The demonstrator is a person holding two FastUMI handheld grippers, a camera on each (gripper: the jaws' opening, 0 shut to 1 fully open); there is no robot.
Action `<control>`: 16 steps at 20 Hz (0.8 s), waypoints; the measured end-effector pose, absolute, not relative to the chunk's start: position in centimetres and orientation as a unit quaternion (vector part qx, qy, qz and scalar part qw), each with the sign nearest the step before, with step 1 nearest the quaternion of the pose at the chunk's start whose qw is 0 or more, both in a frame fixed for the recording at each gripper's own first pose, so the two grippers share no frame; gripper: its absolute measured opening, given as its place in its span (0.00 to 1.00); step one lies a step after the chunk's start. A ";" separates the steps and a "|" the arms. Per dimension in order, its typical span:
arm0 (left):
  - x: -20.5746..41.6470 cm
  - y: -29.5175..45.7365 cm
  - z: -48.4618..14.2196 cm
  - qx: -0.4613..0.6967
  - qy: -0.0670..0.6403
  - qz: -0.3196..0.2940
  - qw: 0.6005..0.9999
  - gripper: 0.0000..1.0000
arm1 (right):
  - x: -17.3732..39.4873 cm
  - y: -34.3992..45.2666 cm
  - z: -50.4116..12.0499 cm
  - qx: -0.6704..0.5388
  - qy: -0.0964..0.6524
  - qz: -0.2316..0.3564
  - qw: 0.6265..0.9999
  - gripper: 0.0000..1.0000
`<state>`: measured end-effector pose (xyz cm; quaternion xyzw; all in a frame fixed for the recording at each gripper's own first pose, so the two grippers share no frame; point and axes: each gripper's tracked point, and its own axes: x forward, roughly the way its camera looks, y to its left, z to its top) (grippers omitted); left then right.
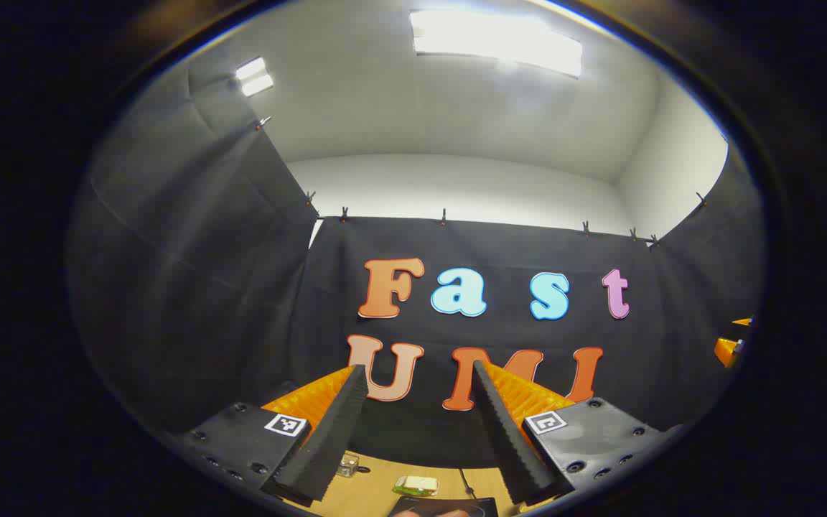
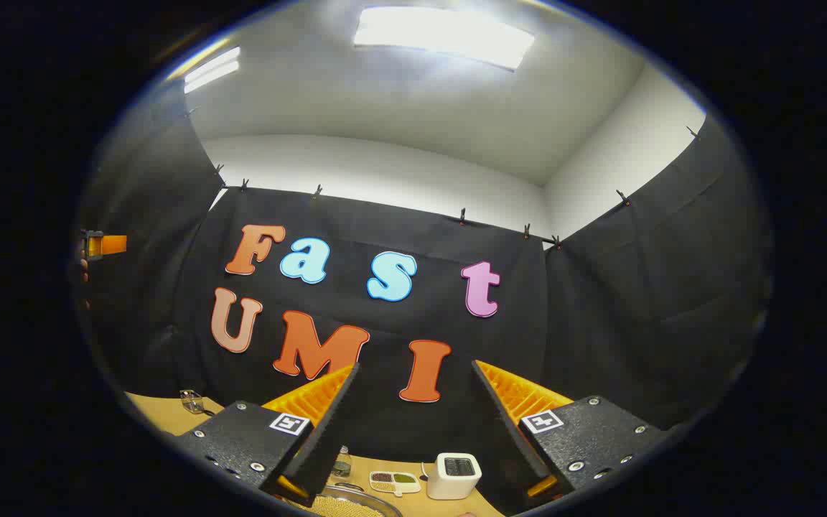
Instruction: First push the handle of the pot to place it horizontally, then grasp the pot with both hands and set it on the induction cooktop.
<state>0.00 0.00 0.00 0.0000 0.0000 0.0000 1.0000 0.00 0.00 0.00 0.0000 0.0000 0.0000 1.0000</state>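
- Both tools are raised toward the booth wall: my left gripper (image 1: 421, 424) has its fingers apart with nothing between them, and my right gripper (image 2: 413, 424) also stands spread and holds nothing.
- At the bottom edge of the right gripper view I see a curved metal rim (image 2: 356, 499); I cannot tell if it is the pot.
- At the bottom of the left gripper view, a dark glossy slab (image 1: 446, 507) lies on the wooden table (image 1: 377, 477); perhaps it is the cooktop.
- Near the rim stand a white box (image 2: 454, 474) and a small two-part dish (image 2: 394, 482).

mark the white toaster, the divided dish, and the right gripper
white toaster (image 2: 454, 475), right gripper view, its front face.
divided dish (image 2: 394, 482), right gripper view, its middle.
right gripper (image 2: 413, 424), right gripper view, gap between its open fingers.
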 end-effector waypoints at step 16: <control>0.8 -2.0 -4.6 0.008 0.041 -0.022 0.999 0.95 | -0.3 1.9 -3.9 0.018 0.049 0.039 0.998 0.93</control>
